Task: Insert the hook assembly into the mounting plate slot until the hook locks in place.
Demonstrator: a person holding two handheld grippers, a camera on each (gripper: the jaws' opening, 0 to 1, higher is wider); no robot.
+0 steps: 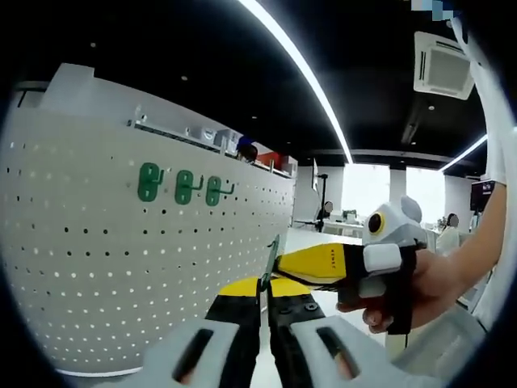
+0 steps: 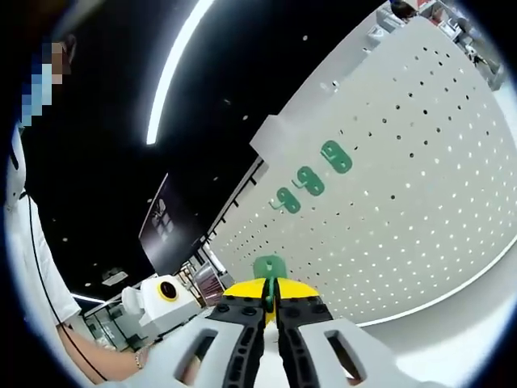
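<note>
We are pinching thin green plastic hook plate [image 2: 269, 267] in right gripper [image 2: 271, 311], left gripper [image 1: 264, 303] also clamping its edge, away from white perforated pegboard [image 1: 97, 242]. Three green hooks [image 1: 184, 185] already mounted. Risk: misaligning pegs, plate twisting between jaws.

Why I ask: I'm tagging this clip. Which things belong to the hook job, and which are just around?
Job: green hook, left gripper and right gripper shut on it, white pegboard.
Just around: three mounted hooks already on the pegboard, ceiling light strip, ceiling air unit.
</note>
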